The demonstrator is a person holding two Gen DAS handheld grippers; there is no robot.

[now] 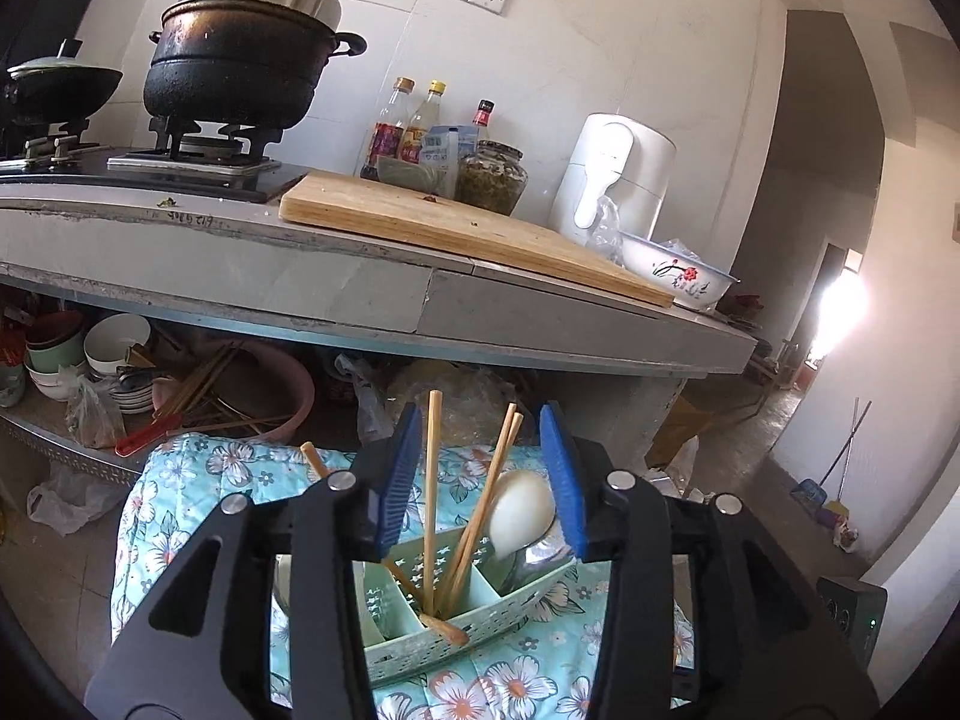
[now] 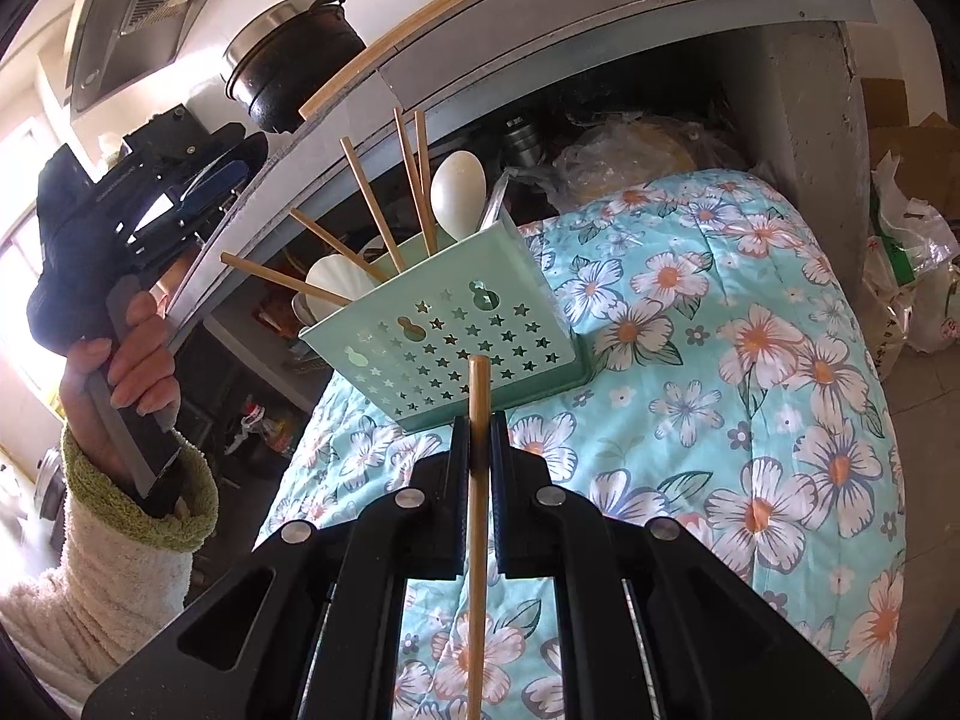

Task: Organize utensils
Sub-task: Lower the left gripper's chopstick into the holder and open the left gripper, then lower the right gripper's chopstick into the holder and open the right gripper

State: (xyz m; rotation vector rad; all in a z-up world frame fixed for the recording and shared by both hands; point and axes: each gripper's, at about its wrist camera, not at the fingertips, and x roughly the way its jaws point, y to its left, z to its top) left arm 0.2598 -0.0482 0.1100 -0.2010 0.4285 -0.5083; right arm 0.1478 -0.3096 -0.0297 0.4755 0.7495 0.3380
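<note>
White tiled wall [image 1: 600, 60] behind a grey concrete counter [image 1: 360, 294]; a grey steel range hood [image 2: 138, 12] overhead; glaring daylight through the far doorway [image 1: 840, 312].

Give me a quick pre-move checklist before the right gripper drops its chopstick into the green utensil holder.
1. Right gripper clamped on the chopstick: ok.
2. Left gripper holding nothing, pads apart: ok.
3. Left gripper clear of the drop path: not ok; it hangs right above the utensil holder, the standing chopsticks between its fingers.
4. Utensil holder resting steadily on the floral cloth: cannot tell.
5. Chopstick compartment has room: ok, gaps show between the sticks.
6. White spoon in a separate compartment: ok.
</note>
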